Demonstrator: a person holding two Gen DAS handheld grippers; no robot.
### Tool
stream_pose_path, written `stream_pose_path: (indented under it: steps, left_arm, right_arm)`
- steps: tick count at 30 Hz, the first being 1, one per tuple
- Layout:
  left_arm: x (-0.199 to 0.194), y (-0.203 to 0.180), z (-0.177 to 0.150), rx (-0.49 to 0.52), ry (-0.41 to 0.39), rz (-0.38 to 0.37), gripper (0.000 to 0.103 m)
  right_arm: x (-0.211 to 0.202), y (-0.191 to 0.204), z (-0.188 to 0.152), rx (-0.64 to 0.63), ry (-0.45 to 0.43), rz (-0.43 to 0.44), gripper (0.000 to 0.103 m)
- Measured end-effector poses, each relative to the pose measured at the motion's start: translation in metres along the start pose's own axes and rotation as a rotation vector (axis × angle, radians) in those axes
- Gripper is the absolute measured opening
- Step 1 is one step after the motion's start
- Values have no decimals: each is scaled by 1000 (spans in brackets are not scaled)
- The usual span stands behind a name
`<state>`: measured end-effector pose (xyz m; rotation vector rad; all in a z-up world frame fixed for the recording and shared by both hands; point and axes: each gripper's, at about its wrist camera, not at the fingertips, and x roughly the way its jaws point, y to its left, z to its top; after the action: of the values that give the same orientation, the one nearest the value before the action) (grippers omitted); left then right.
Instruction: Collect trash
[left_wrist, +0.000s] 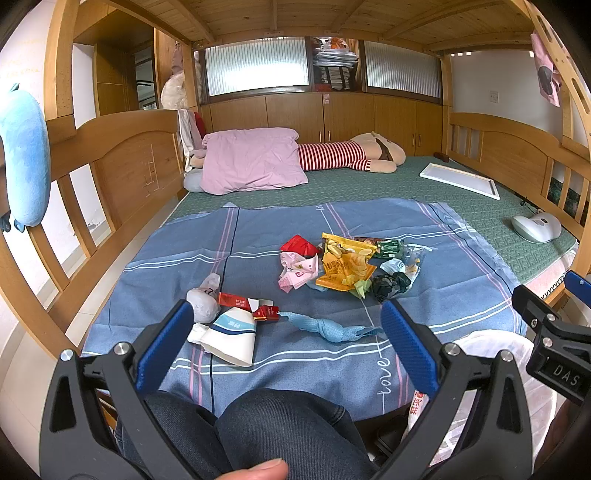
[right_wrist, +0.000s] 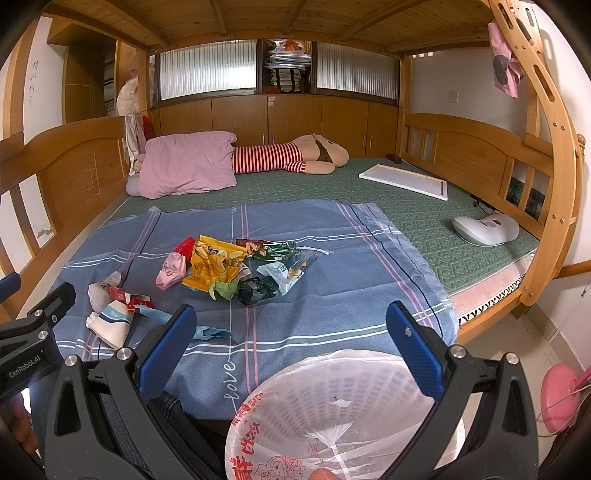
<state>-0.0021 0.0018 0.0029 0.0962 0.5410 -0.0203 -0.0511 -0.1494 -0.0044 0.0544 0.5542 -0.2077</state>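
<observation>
The left claw (left_wrist: 286, 330) is held low over the near edge of the bed, above the knees (left_wrist: 266, 424) of the person in dark trousers, and its two blue fingers (left_wrist: 164, 347) are spread wide apart with nothing between them. The right claw (right_wrist: 291, 341) is held beside it, also with fingers wide apart and empty, directly above a white basket lined with a plastic bag (right_wrist: 332, 413). The trash is spread on a blue checked sheet (left_wrist: 258, 229) that covers the near part of the green mattress (left_wrist: 388, 181). Two groups can be counted. In the near left group are seen a white paper cup (left_wrist: 231, 338) lying on its side, a crumpled white tissue (left_wrist: 201, 302), a red cigarette box (left_wrist: 245, 304) torn open, and a twisted blue wrapper (left_wrist: 325, 328). In the farther group lie a yellow chips bag (left_wrist: 343, 266), a pink wrapper (left_wrist: 295, 271), a red wrapper (left_wrist: 297, 245), a dark green crumpled ball (left_wrist: 389, 284) and perhaps three or four more small wrappers, which overlap too much to be counted surely. Farther back, a pink pillow (left_wrist: 251, 162), a striped plush toy (left_wrist: 354, 155), a white board (left_wrist: 460, 181) and a white device (left_wrist: 535, 227) are lying on the mattress. A wooden rail (left_wrist: 122, 162) closes the left side of the bed.
</observation>
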Motion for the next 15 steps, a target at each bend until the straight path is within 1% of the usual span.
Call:
stream_pose_path:
  steps: [15]
  left_arm:
    - [2,-2,0,1,1,2,101]
  right_arm:
    - [0,-1,0,1,-1,1,101]
